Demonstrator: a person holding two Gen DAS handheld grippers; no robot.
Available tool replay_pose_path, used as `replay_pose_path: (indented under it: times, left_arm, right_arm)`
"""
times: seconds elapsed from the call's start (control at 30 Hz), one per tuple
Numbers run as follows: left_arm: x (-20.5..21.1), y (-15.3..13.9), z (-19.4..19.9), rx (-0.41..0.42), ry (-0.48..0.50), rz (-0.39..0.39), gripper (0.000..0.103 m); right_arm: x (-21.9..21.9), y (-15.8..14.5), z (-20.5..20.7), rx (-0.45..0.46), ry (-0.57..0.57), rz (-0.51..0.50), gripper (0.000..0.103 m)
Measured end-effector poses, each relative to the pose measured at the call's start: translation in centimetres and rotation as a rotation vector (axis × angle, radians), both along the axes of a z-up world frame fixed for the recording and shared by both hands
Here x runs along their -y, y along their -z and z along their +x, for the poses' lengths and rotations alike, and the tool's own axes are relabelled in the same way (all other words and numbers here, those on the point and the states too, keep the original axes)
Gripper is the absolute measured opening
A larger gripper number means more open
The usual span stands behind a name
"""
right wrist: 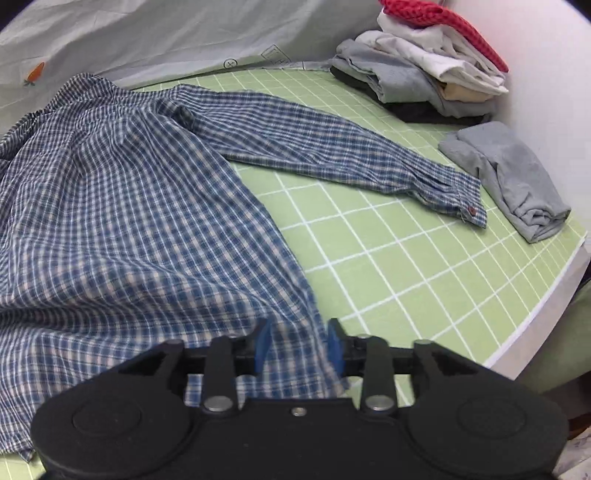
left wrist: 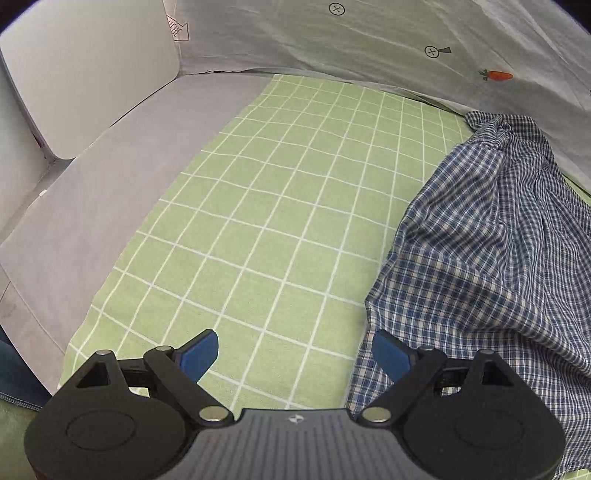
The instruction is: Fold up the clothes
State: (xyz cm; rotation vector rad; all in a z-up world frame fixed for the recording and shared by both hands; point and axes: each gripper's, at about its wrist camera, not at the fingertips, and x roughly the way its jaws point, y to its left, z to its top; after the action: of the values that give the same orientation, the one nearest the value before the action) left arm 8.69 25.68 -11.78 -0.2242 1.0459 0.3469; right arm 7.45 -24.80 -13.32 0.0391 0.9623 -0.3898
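We hold the left hand-held gripper [left wrist: 295, 356] with its jaws spread wide and nothing between them; below the gap lies only the green checked cloth [left wrist: 258, 206] that covers the tabletop [left wrist: 74, 206]. Its right blue pad [left wrist: 391, 354] sits just at the edge of the plaid shirt [left wrist: 491, 236], though we cannot tell whether it touches the fabric. In the right wrist view, the right hand-held gripper [right wrist: 297, 345] stands about half open, with the shirt's [right wrist: 122, 206] lower edge lying in the gap between the blue pads [right wrist: 263, 347]. The pads look slightly blurred, and we see space between them and the cloth, so they do not press on it. The shirt lies spread and rumpled over the green cloth, its body bunched toward the left of that view and one sleeve [right wrist: 332, 151] stretched out flat toward the right, the buttoned cuff [right wrist: 469, 203] at its end. Just beyond the cuff lies a folded grey garment [right wrist: 509, 173], apart from the sleeve. Farther back, at the cloth's far corner, a stack of clothes [right wrist: 424, 70] rises, topped by a red piece [right wrist: 443, 22]. A pale sheet [right wrist: 147, 33] printed with a small carrot [right wrist: 35, 72] hangs behind the shirt.
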Motion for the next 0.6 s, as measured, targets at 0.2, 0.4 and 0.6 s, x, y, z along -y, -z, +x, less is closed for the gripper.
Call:
replay_pose_path:
  times: [0.2, 0.4, 0.6]
  left_arm:
    - [0.4, 0.7, 1.4, 0.022, 0.042, -0.044, 0.091]
    - [1.6, 0.2, 4.6, 0.073, 0.102, -0.073, 0.091]
    - [3.4, 0.8, 9.4, 0.062, 0.175, -0.073, 0.091]
  right_arm:
    - [-5.7, -1.1, 4.2, 0.055, -0.126, -0.029, 0.088]
    - [-9.7, -0.7, 9.5, 0.036, -0.243, 0.051, 0.100]
    - [-11.3, 0.2, 13.9, -0.063, -0.277, 0.077, 0.100]
